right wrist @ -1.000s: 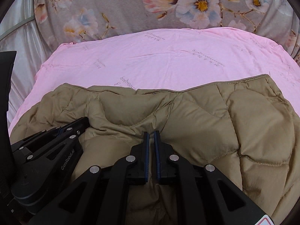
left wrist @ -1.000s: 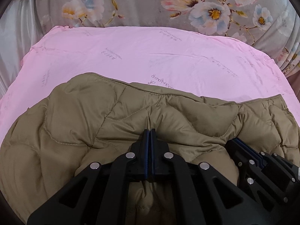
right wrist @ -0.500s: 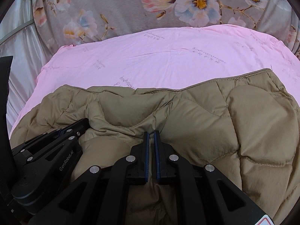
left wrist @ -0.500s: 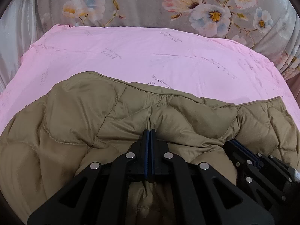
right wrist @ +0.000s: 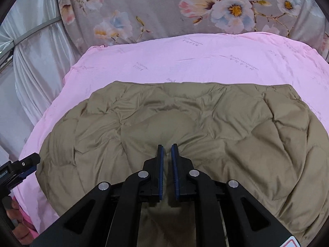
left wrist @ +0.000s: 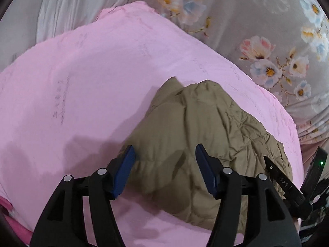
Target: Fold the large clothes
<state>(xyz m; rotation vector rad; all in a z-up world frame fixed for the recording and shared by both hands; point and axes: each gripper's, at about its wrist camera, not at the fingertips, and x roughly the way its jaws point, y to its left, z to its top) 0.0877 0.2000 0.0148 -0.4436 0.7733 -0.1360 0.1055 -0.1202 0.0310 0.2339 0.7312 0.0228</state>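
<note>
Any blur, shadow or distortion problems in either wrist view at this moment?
Left wrist view: soft motion blur over the pink sheet and jacket, tongs' shadow on the sheet, strong fisheye bending. Right wrist view: sharp, evenly lit, quilting on the jacket readable, edges curved by the lens.

A khaki quilted puffer jacket (right wrist: 205, 135) is seen spread flat across a pink bedsheet (right wrist: 185, 61), its straight edge lying far, its puffed panels creased and wrinkled.

Pink sheet (right wrist: 205, 61) beneath, floral curtain (right wrist: 164, 10) behind, white drape (right wrist: 41, 61) beside.
</note>
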